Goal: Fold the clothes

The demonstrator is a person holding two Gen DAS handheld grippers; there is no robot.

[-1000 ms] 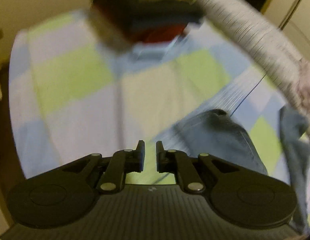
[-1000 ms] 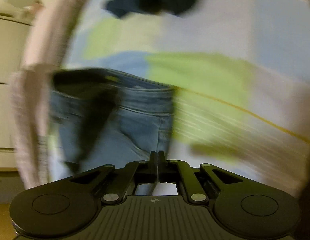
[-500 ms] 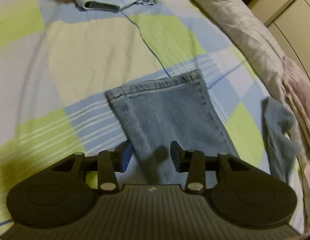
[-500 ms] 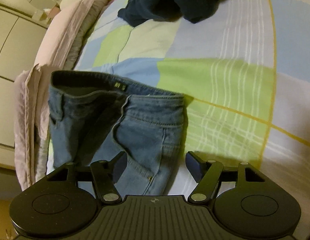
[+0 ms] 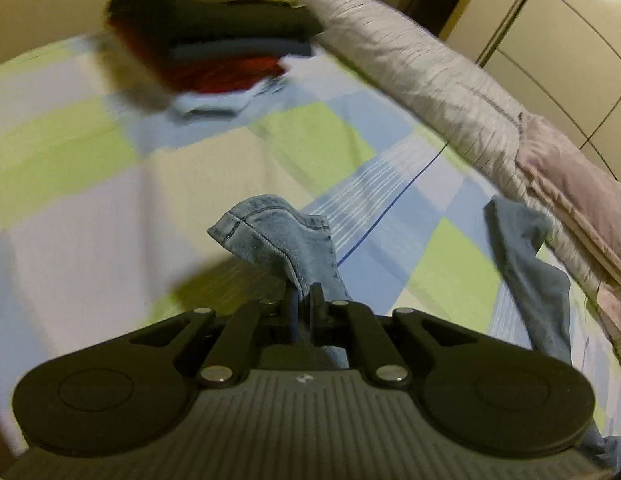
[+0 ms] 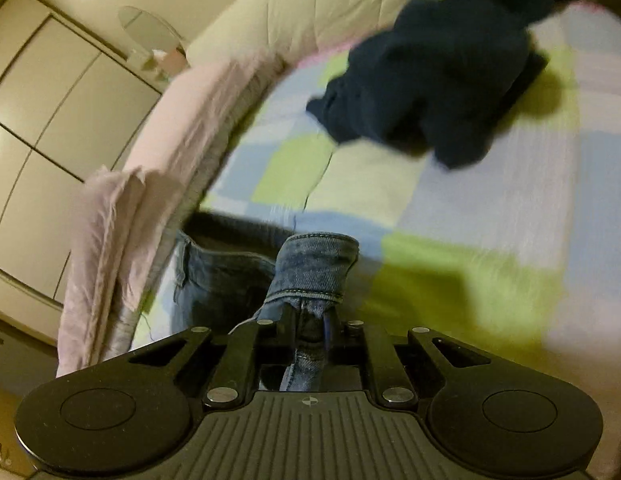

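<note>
The jeans [image 5: 278, 236] lie on the bed [image 5: 90, 208], and both ends are now pinched and bunched up off the checked sheet. The left claw [image 5: 304, 294] has just been closing and is clenched on the hem end of a leg, with denim between its fingers. The right claw [image 6: 308, 316] has likewise just been closing and is grasping a thick wad of the waistband end [image 6: 314, 264], so its fingers stand a little apart around the cloth.

The main risk is in the right grip: the wad looks like several layers, and if only the outer ones are truly pinched, the inner ones may slide out as the cloth takes weight. The left bite sits near the very edge of the hem, so a sharp pull could strip it free. Part of the waistband [image 6: 214, 264] lies just beside the pink blanket [image 6: 150, 184] at the left edge, and could drag or catch on it. Further off, the folded stack [image 5: 226, 52] and the dark garment [image 6: 426, 80] lie well apart from the jeans, but a wide swing could still disturb them.
</note>
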